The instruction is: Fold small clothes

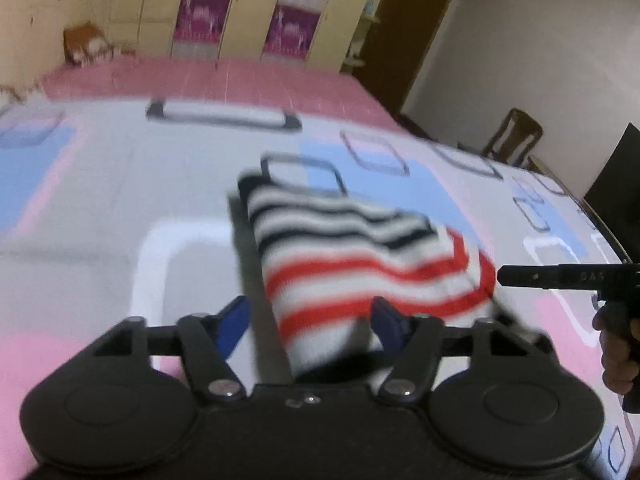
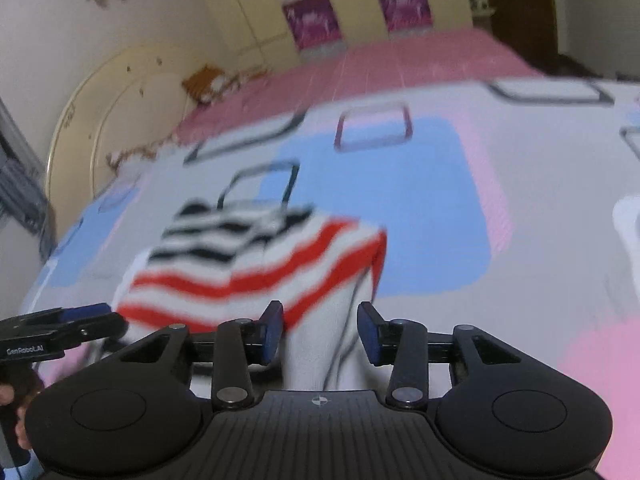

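Striped garment (image 1: 360, 264) bunched on the bed (image 1: 120, 184) — blurred. Between parted fingers of left tool (image 1: 308, 320) and right tool (image 2: 318, 330) — grip unclear, cannot tell.

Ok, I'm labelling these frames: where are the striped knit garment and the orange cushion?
Striped knit garment (image 1: 360, 264), left wrist view, on its red-striped middle.
Orange cushion (image 1: 86, 44), left wrist view, on its front face.

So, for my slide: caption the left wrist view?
Left hand-held gripper straddling a striped garment on the bed.
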The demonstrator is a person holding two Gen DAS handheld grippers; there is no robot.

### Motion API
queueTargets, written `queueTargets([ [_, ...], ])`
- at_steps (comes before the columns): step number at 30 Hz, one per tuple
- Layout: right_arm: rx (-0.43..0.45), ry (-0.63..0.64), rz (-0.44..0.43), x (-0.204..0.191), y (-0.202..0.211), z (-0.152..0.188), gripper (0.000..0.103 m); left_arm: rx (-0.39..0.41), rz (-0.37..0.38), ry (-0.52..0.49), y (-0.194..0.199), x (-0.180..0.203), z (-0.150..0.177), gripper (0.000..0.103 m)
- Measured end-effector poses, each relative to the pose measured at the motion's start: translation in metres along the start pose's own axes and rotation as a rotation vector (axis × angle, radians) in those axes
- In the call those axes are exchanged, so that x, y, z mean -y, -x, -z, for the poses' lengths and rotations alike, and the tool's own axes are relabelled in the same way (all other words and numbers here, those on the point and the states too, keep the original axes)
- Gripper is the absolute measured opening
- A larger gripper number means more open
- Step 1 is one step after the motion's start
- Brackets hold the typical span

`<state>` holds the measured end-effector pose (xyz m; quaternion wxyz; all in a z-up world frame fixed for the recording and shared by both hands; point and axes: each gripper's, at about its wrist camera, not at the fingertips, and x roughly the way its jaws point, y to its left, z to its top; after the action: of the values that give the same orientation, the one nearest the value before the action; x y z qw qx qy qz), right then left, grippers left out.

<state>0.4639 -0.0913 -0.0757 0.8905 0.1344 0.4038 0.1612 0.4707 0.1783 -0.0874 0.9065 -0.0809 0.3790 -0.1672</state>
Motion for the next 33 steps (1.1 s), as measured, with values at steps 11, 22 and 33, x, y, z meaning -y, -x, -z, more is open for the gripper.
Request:
queueTargets([
  [11,-0.093,0.151,0.099,-0.006,-0.070,-0.011,0.005,-0.086,0.066,-0.106,-0.059,0.015,-0.010,0.037],
  [22,-0.020,0.187,-0.022,-0.029,0.011,0.007,0.004,-0.017,0.150,-0.128,0.013,0.023,0.011,0.027],
  [33,-0.104,0.243,0.034,-0.038,0.006,0.060,0.004,-0.048,0.094,-0.151,0.024,0.037,0.065,0.019],
])
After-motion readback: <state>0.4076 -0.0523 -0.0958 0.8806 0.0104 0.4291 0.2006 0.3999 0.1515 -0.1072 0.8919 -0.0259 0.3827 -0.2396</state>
